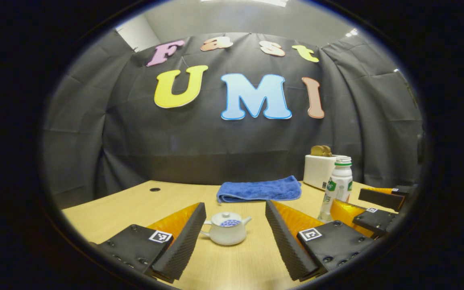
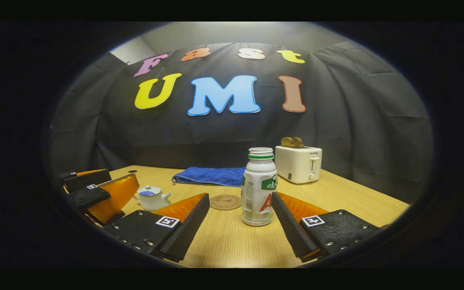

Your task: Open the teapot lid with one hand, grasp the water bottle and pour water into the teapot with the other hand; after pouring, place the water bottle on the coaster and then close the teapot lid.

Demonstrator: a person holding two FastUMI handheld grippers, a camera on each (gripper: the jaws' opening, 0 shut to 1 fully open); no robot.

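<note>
Between the spread left claw [image 1: 232, 245] fingers sits the teapot [image 1: 226, 228], untouched

Both grippers hovering low, jaws spread wide.
Left gripper [image 1: 232, 241] is pointing forward with fingers [image 1: 183, 241] parted and nothing between the pads. Right gripper [image 2: 242, 229] is sitting level beside it, likewise agape, gripping nothing; each one is showing at the edge of the other's view.

Bottle [image 2: 259, 189] label shows what looks like a red "A"
</note>
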